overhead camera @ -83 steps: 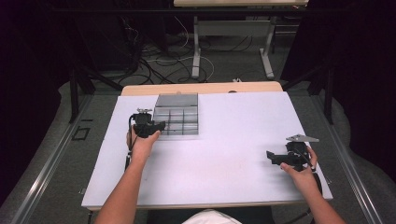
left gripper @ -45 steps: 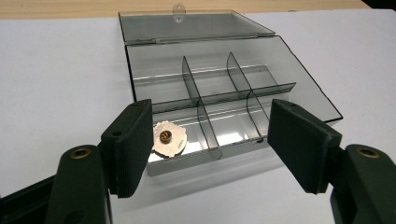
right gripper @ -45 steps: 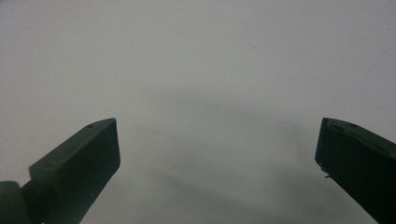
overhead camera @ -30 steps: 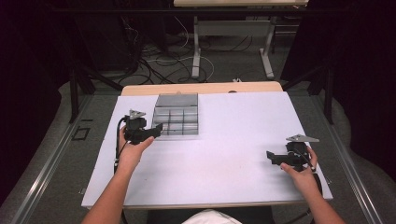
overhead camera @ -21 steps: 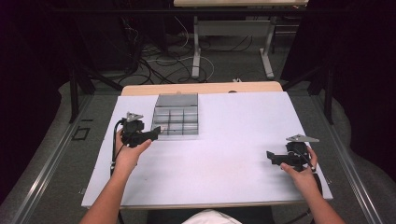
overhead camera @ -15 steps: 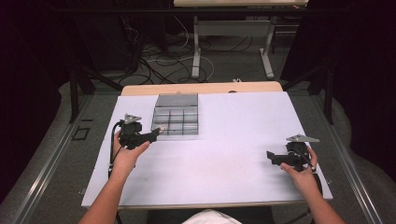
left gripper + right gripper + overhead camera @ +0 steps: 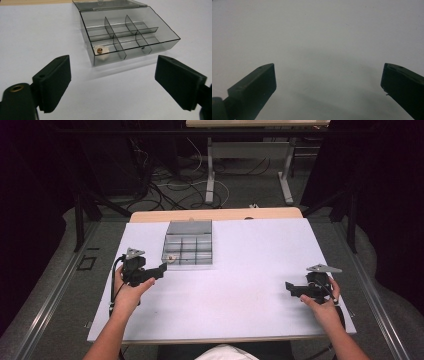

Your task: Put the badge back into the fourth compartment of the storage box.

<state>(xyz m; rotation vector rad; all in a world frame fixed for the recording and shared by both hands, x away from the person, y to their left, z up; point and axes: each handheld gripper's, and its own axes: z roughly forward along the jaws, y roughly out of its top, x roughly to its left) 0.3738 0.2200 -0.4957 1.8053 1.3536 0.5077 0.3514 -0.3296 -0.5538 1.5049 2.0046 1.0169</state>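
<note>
A clear grey compartment box [image 7: 189, 246] [image 7: 125, 37] with its lid folded back lies on the white table [image 7: 240, 285]. One near compartment holds a small white part with a brass centre [image 7: 100, 51] [image 7: 171, 260]; a tiny dark piece [image 7: 143, 48] lies in another. My left gripper [image 7: 159, 268] [image 7: 112, 82] is open, a short way in front of the box at its near left, with nothing between its jaws. My right gripper [image 7: 291, 288] [image 7: 328, 87] stands open over bare table at the near right.
A wooden strip [image 7: 215, 214] runs along the table's far edge. Beyond it the floor holds cables [image 7: 175, 190] and a white desk frame [image 7: 250, 155]. Bare white surface stretches between the two grippers.
My left gripper has drawn back from the box toward the near left edge of the table. The right gripper has stayed where it was.
</note>
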